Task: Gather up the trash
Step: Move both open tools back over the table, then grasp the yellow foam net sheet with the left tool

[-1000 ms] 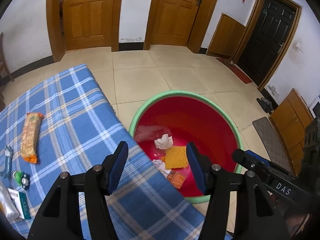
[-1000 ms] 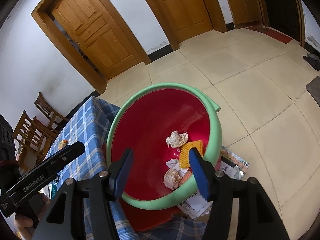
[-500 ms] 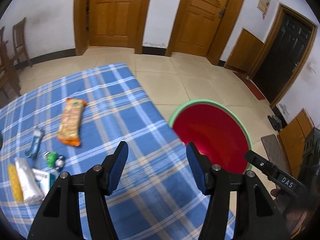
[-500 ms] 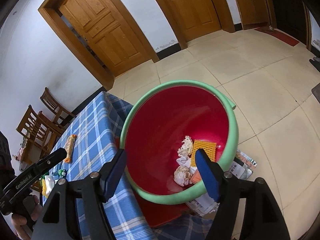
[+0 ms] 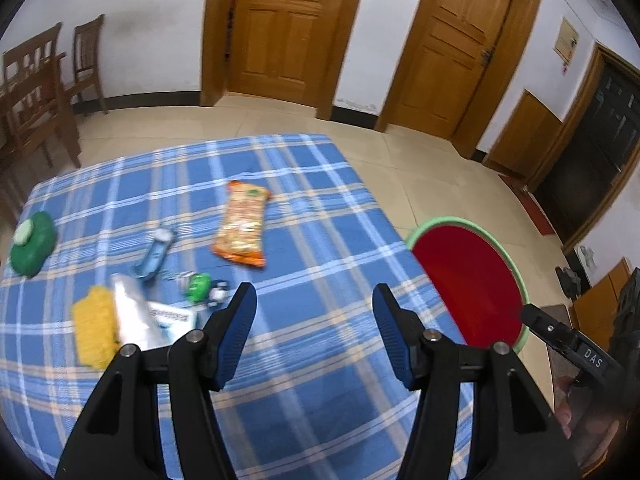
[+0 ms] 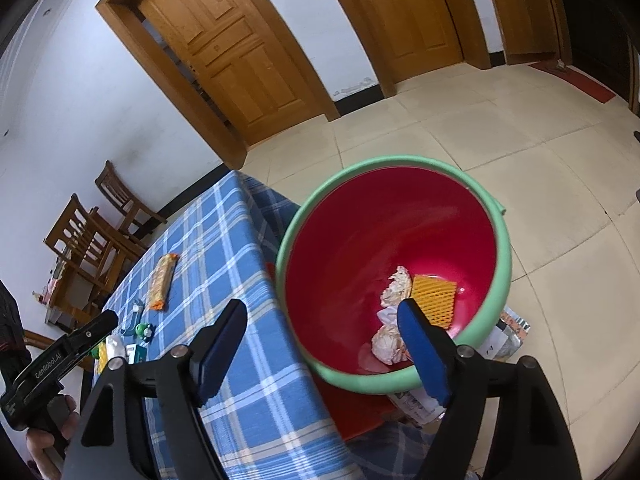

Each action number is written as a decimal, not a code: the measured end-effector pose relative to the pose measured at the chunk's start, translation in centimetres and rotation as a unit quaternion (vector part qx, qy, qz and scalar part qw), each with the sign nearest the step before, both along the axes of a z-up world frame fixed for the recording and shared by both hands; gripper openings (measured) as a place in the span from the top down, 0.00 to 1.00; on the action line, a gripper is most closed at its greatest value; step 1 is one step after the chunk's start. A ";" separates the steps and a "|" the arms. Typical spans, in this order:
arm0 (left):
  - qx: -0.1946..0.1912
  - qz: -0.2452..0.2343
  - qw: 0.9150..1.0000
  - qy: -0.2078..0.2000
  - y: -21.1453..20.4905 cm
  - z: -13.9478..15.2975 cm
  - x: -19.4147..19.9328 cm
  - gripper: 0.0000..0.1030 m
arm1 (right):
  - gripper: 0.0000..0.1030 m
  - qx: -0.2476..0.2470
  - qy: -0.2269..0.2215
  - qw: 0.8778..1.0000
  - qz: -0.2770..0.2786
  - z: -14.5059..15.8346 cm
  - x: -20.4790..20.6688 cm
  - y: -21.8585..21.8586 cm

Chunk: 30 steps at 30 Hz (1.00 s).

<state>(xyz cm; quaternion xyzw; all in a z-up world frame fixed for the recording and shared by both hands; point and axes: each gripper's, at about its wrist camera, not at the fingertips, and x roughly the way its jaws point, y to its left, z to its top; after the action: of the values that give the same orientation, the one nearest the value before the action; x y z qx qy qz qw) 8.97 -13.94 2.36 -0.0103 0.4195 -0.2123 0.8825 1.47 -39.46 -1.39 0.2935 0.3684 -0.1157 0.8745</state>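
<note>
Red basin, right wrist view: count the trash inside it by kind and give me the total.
Crumpled paper wads: 3
Orange foam net: 1
Total visible in the red basin: 4

Glossy plastic basin, checked cloth tablecloth, crumpled paper

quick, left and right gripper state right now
Left gripper: open, holding nothing, above the checked tablecloth.
Right gripper: open, holding nothing, aimed toward the red basin.
</note>
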 end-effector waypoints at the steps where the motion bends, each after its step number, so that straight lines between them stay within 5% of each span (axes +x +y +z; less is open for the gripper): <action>1: 0.000 0.007 1.000 0.000 0.6 0.1 0.0 0.42 | 0.22 -0.001 0.000 1.000 0.002 0.0 0.1 0.2; 16: -0.016 0.119 0.993 -0.008 10.8 0.2 0.6 0.41 | 0.21 -0.011 0.005 0.999 0.037 0.4 1.4 3.3; 30: -0.011 0.190 0.981 0.047 16.1 -4.8 2.3 0.36 | 0.21 -0.018 0.018 0.998 0.058 0.2 2.3 5.2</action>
<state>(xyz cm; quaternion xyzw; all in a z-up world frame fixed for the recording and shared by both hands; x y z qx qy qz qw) 11.29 2.15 -2.46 -0.1100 0.4482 -0.0445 0.8860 3.79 -34.29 -1.19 0.2535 0.3979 -0.0771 0.8783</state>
